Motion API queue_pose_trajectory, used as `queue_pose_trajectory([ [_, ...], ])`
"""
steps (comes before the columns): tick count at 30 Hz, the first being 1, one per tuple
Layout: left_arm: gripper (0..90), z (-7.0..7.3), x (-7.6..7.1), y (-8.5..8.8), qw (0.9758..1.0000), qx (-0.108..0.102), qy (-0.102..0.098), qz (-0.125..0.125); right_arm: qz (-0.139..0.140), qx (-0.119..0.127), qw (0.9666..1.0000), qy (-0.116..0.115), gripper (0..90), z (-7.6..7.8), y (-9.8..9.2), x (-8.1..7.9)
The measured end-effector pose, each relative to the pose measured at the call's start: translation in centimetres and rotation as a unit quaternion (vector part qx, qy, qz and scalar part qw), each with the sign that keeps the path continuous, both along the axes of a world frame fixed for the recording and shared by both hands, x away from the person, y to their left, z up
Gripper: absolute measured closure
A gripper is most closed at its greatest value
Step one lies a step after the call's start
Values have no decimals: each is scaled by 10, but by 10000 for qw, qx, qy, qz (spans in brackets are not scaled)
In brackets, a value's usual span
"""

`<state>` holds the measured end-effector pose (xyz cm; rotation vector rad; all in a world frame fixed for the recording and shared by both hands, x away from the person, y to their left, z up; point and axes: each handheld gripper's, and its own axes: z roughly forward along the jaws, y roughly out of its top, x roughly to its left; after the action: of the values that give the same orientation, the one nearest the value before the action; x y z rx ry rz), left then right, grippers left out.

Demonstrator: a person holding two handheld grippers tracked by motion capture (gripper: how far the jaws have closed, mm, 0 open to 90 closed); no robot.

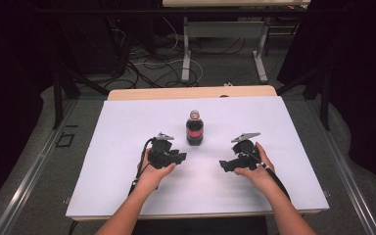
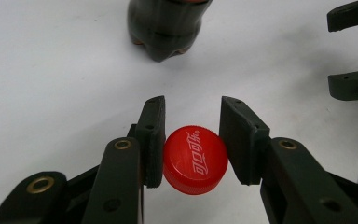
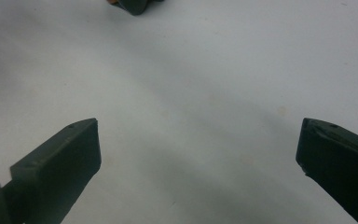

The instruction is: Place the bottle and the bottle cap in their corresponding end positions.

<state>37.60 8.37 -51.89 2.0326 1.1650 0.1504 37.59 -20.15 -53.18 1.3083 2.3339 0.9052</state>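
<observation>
The red cap (image 2: 195, 159) is gripped edgewise between the pads of the left tool (image 2: 192, 140), kept clear of the table (image 1: 127, 171) so it can be carried. The uncapped bottle (image 1: 194, 128) is left upright mid-table, between both tools. The right tool (image 3: 198, 154) is spread wide, holding nothing.

Black left gripper (image 2: 191, 140): brass-ringed screws, grey three-cornered plate, trailing cable.

Red bottle cap (image 2: 195, 159) pinched sideways, open dark cola bottle (image 1: 194, 128) upright mid-table
</observation>
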Motion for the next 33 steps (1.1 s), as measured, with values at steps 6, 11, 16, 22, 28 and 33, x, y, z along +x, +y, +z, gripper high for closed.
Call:
queue_pose_trajectory([
  [6, 621, -4, 3, -12, 9999, -40, -77, -117, -30, 79, 10000, 37, 0, 0, -6, 0],
  [11, 621, -9, 5, -20, 9997, -56, -105, -200, -66, 175, 9998, -3, 0, 2, -10, 0],
  [16, 621, -14, 7, -28, 9996, -61, -140, -244, -147, 213, 9997, -22, 0, 3, -11, -1],
  [22, 621, -21, 6, -38, 9994, -4, -96, -331, -186, 175, 9997, -56, 0, 2, -12, -1],
  [28, 620, -30, 1, -48, 9989, 59, -53, -458, -151, 201, 9997, -42, 0, 2, -13, -1],
  [33, 619, -33, -2, -53, 9985, 182, -25, -521, -143, 237, 9996, -16, 0, 2, -13, -1],
])
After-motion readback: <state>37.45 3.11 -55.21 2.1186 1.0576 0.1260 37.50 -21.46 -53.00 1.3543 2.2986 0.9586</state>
